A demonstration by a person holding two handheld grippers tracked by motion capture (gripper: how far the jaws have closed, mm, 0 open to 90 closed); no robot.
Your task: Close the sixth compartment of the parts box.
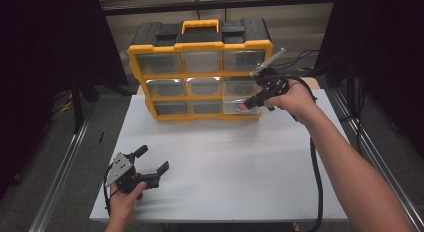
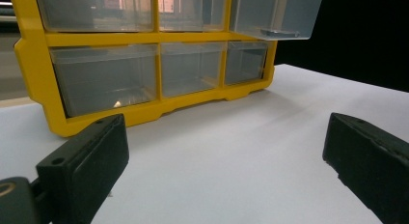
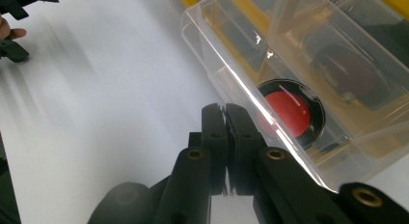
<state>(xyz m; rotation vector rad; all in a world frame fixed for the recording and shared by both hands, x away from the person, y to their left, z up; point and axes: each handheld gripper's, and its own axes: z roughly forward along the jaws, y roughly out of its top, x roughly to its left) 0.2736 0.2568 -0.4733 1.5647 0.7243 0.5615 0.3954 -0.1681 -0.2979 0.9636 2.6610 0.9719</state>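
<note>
1. At the far side of the white table (image 1: 220, 157) stands the yellow organizer (image 1: 200, 69). It is a big, rigid plastic case, probably heavy enough to stay put while a drawer slides.
2. Low on its right end, the clear drawer (image 3: 270, 74) sits pulled partway out toward the near side. Its walls look thin, stiff, light and slick, so the front lip is the best place to push or hook.
3. Inside that drawer lies a red-topped round piece (image 3: 288, 113) in a black ring. It seems small, smooth and hard, likely to roll or slip, and is best pinched across its rim.
4. Just outside the drawer's front wall, the right gripper (image 3: 225, 110) has its jaws pressed together on nothing.
5. Near left, the left gripper (image 1: 152, 159) rests spread wide and empty.
</note>
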